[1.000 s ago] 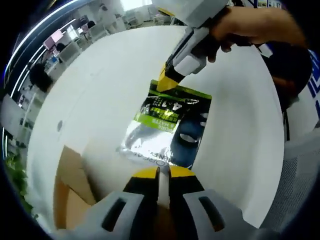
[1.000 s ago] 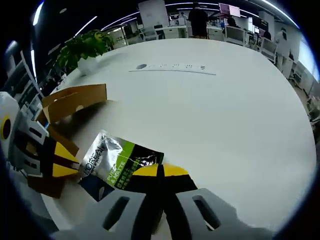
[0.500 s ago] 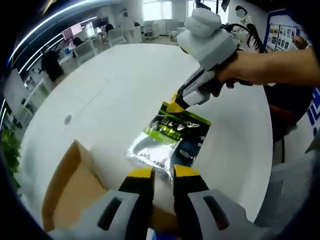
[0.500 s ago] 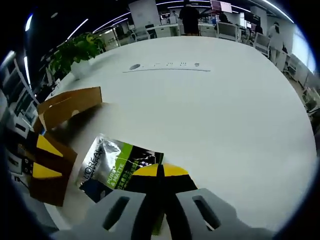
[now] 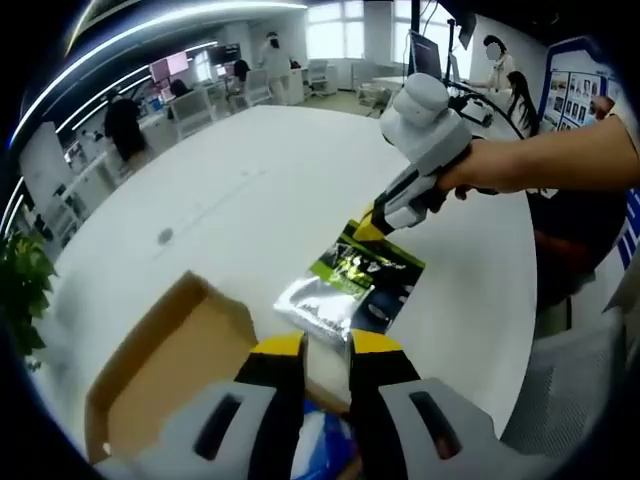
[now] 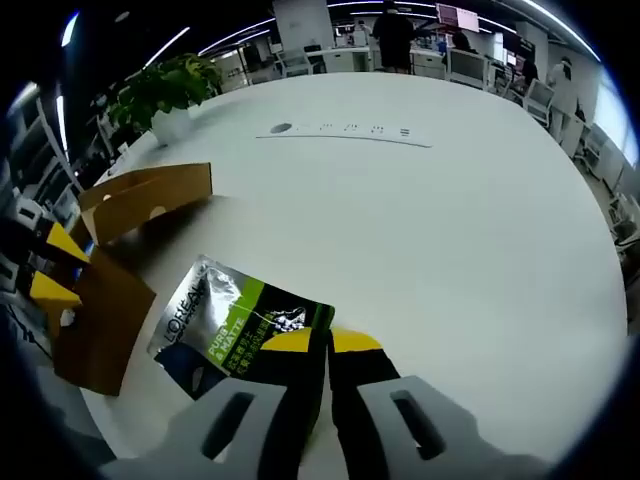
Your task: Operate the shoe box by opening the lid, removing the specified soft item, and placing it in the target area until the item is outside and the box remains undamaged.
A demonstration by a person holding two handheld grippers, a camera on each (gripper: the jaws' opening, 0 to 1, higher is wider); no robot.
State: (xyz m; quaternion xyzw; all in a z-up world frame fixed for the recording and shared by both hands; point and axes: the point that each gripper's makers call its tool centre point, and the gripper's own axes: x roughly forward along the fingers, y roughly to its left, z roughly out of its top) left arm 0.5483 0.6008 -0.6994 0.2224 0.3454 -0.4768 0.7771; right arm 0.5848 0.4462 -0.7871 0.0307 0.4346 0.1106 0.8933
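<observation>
In the left gripper view we see a potted plant (image 5: pixel 22 290) at the far left edge, then the wide white counter (image 5: pixel 250 190) stretching away from us. Lower down sits the brown cardboard shoe box (image 5: pixel 165 375), its top open toward us, with something blue (image 5: pixel 325 450) showing inside, just behind our left claw (image 5: pixel 325 345). That claw's yellow-tipped jaws stand a narrow gap apart and hold nothing. Just beyond them the soft item, a silver, green and dark pouch (image 5: pixel 350 285), lies flat on the counter outside the box. To the right, the right claw (image 5: pixel 365 230) meets the pouch's far edge, with a person's hand (image 5: pixel 490 165) gripping its white handle; from this side we cannot tell how its jaws stand.

In the right gripper view the left claw (image 6: pixel 50 270) shows at the far left, its yellow tips apart beside the box (image 6: pixel 110 300), whose lid flap (image 6: pixel 150 195) stands up behind. A potted plant (image 6: pixel 165 95) sits on the counter (image 6: pixel 450 220) further back. The pouch (image 6: pixel 235 320) lies to the right of the box, on the bare counter. The right claw (image 6: pixel 325 345) has its jaws drawn together, pinching the pouch's near edge.
</observation>
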